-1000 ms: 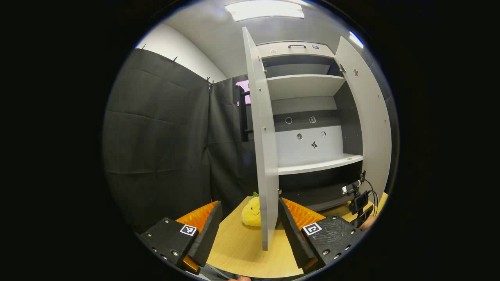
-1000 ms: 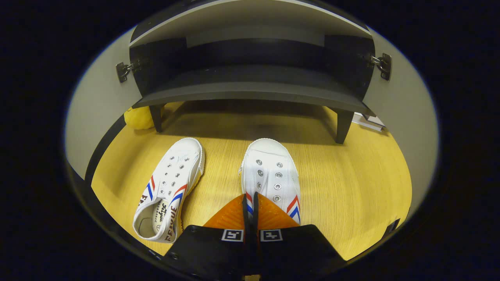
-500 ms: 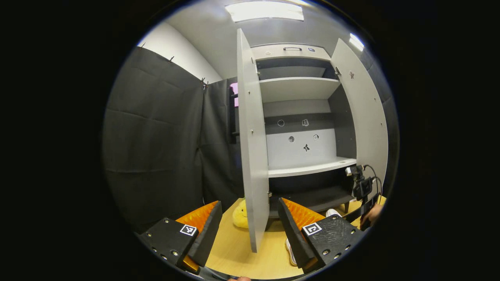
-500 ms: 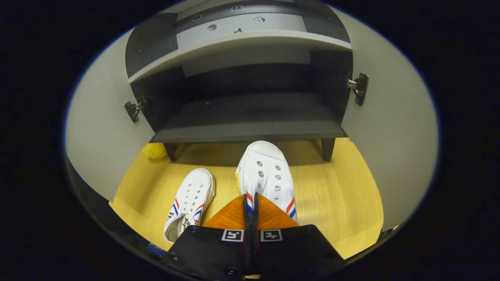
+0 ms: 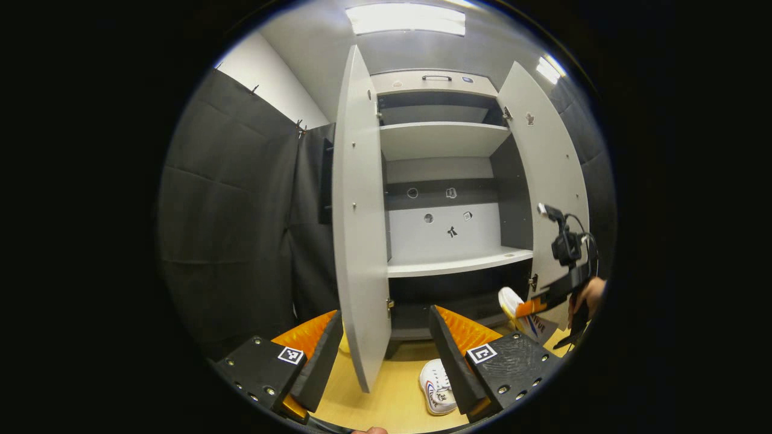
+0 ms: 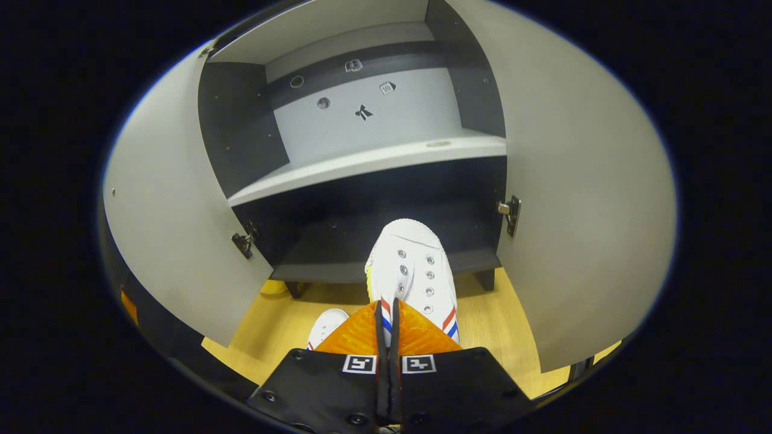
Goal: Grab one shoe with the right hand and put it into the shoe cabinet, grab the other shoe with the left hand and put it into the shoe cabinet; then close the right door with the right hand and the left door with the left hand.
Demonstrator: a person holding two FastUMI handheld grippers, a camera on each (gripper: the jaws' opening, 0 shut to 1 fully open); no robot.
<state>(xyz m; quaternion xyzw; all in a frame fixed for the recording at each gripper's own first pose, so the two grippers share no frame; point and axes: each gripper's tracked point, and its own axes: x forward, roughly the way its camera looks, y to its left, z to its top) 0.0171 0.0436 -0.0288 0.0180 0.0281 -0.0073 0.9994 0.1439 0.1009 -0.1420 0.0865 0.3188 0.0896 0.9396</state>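
Note:
My right gripper [image 6: 386, 310] is shut on a white shoe [image 6: 410, 271] with red and blue stripes, holding it in the air with its toe toward the cabinet's dark bottom shelf [image 6: 338, 265]. The left gripper view has that same shoe [image 5: 523, 308] held up at the far right by the right gripper [image 5: 546, 298]. The other white shoe [image 5: 437, 386] lies on the wooden floor, its toe [image 6: 329, 325] peeking beside my right fingers. My left gripper [image 5: 386, 337] is open, with the left door's edge [image 5: 359, 241] between its fingers. Both cabinet doors stand open.
The right door [image 6: 579, 211] and left door [image 6: 169, 229] flank the held shoe closely. A pale middle shelf [image 6: 368, 166] sits above the dark bottom compartment. A yellow plush toy [image 6: 272, 287] lies by the cabinet's left leg. A hand [image 5: 588, 295] holds the right gripper.
The right gripper has lifted its shoe off the floor and carried it up toward the bottom shelf. The left gripper's view has swung right, bringing the floor shoe and more of the cabinet interior into sight.

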